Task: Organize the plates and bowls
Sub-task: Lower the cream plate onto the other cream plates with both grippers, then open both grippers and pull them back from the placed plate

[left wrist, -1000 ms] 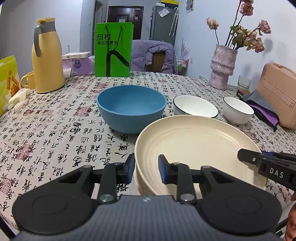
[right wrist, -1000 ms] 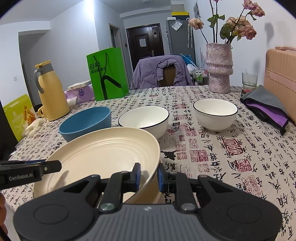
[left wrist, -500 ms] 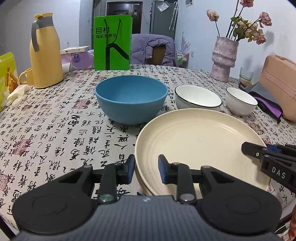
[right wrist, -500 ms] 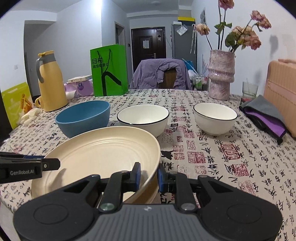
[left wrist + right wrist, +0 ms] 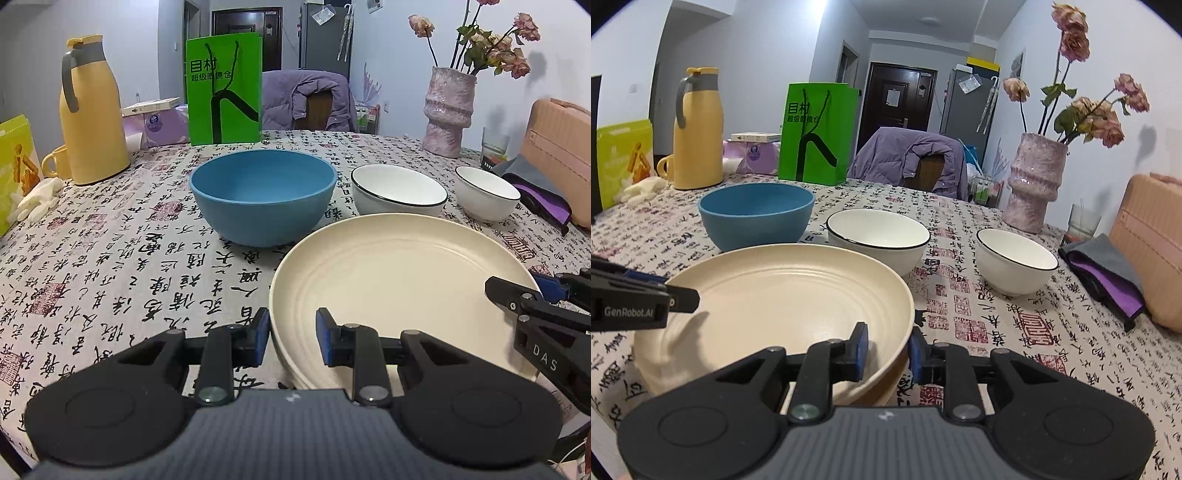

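Observation:
A cream plate (image 5: 399, 280) lies on a stack of plates near the table's front edge; it also shows in the right wrist view (image 5: 783, 306). My left gripper (image 5: 291, 336) straddles its left rim with jaws apart. My right gripper (image 5: 888, 350) straddles its right rim, jaws apart. Behind stand a blue bowl (image 5: 263, 201), a wide white bowl (image 5: 399, 190) and a small white bowl (image 5: 487, 192). They also show in the right wrist view: the blue bowl (image 5: 757, 214), the wide white bowl (image 5: 879, 236) and the small white bowl (image 5: 1015, 260).
A yellow jug (image 5: 92, 110) and mug stand at the back left, a green bag (image 5: 223, 88) behind the blue bowl, a pink vase (image 5: 448, 110) with flowers at the back right. A pink case (image 5: 561, 147) and purple cloth lie at the right edge.
The plate came down and levelled out onto the stack. Both grippers' jaws opened wider around its rim.

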Tool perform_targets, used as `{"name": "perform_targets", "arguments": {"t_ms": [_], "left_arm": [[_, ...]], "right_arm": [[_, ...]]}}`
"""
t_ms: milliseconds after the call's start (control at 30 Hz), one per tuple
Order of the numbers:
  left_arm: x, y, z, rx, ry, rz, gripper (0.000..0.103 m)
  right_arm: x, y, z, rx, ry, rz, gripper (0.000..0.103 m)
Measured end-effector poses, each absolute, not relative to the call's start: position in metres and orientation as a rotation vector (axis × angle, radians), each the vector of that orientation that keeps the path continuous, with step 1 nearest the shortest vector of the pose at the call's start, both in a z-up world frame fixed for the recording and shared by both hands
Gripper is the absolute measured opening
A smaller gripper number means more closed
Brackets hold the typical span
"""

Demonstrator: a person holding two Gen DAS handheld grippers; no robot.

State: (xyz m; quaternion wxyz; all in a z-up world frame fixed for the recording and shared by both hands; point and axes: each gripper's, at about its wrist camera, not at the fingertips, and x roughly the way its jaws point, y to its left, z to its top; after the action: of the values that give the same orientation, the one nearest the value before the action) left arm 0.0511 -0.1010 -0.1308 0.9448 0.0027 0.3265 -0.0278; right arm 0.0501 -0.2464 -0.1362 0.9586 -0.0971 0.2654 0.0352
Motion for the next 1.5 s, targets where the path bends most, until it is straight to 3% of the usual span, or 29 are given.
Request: {"name": "perform_targets", "arguments": {"t_ms": [233, 833, 900, 967, 1000, 1133, 1300, 1400, 1433, 1500], "left_arm": [[0.049, -0.107, -0.135, 0.050, 0.646, -0.046, 0.027], [0.048, -0.107, -0.136, 0.054, 0.649, -0.055, 0.030], [0.049, -0.106, -0.136, 0.046, 0.653, -0.055, 0.030], [0.050, -0.104, -0.136, 0.036, 0.658, -0.054, 0.030], [0.051, -0.103, -0.136, 0.032, 0.658, -0.053, 0.031], [0.050, -0.098, -0.133, 0.005, 0.652, -0.056, 0.036], [0.049, -0.089, -0.125, -0.031, 0.629, -0.061, 0.054], [0.046, -0.081, -0.120, -0.055, 0.606, -0.054, 0.067], [0.045, -0.079, -0.118, -0.061, 0.601, -0.051, 0.069], [0.042, -0.073, -0.116, -0.077, 0.590, -0.053, 0.082]], "right_arm": [[0.049, -0.230, -0.150, -0.336, 0.534, 0.025, 0.026], [0.049, -0.231, -0.150, -0.360, 0.539, 0.026, 0.026], [0.051, -0.235, -0.148, -0.343, 0.542, 0.021, 0.032], [0.052, -0.242, -0.146, -0.298, 0.554, 0.032, 0.049], [0.053, -0.247, -0.145, -0.266, 0.562, 0.044, 0.052], [0.051, -0.258, -0.140, -0.175, 0.558, 0.086, 0.054], [0.048, -0.270, -0.131, -0.061, 0.527, 0.140, 0.064], [0.047, -0.278, -0.127, 0.020, 0.519, 0.167, 0.075], [0.046, -0.280, -0.126, 0.040, 0.517, 0.172, 0.083], [0.044, -0.284, -0.125, 0.073, 0.509, 0.183, 0.093]]}}
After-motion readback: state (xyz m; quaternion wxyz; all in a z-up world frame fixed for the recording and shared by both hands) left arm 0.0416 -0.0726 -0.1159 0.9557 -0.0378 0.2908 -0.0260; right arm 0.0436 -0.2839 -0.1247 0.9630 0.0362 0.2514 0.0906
